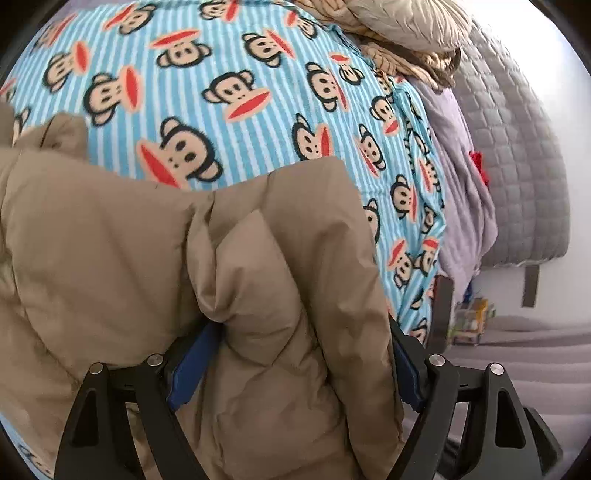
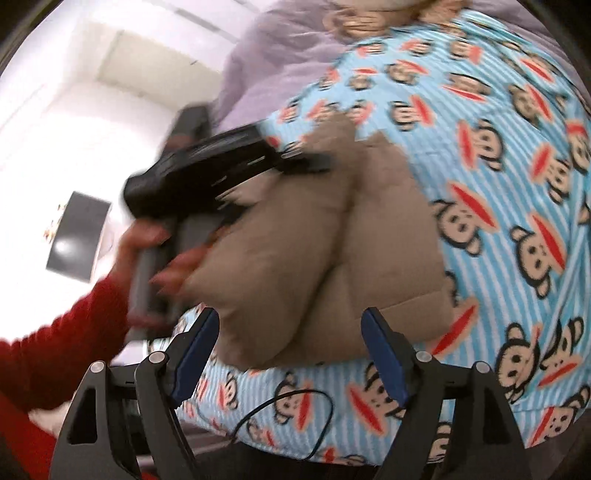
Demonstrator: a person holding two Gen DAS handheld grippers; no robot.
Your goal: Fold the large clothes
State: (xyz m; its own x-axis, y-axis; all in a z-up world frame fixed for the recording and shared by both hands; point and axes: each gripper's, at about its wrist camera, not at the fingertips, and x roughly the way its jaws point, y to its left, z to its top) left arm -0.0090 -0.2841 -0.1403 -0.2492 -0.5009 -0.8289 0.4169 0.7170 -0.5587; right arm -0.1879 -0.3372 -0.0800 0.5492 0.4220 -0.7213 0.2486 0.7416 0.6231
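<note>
Left wrist view: the tan puffer jacket [image 1: 229, 266] lies on the bed, spread over a blue striped monkey-print blanket [image 1: 229, 74]. The left gripper [image 1: 295, 365] stands spread wide, and a thick padded fold of the jacket bulges up between its blue pads [image 1: 188, 369]. The pads do not appear to squeeze the cloth, so I read this gripper as released with the fabric merely lying between the jaws. A heap of other beige clothing [image 1: 399, 33] sits at the far edge of the blanket, well apart.

Right wrist view: the picture is motion-blurred. The right gripper [image 2: 291, 354] is also released, its jaws wide and nothing between them; the near edge of the jacket [image 2: 314, 251] lies just beyond the tips. The left gripper [image 2: 207, 173], held by a hand [image 2: 155, 236] in a red sleeve [image 2: 66, 332], hovers over the jacket's far side.

By its look, the jacket is light, soft and springy: quilted, air-filled panels that will puff back up and resist staying creased. The shell looks smooth and probably slippery, so a shallow pinch could slide off. A deep bite on a hem, seam or the edge of a fold seems the best hold, one gripper at each end.
</note>
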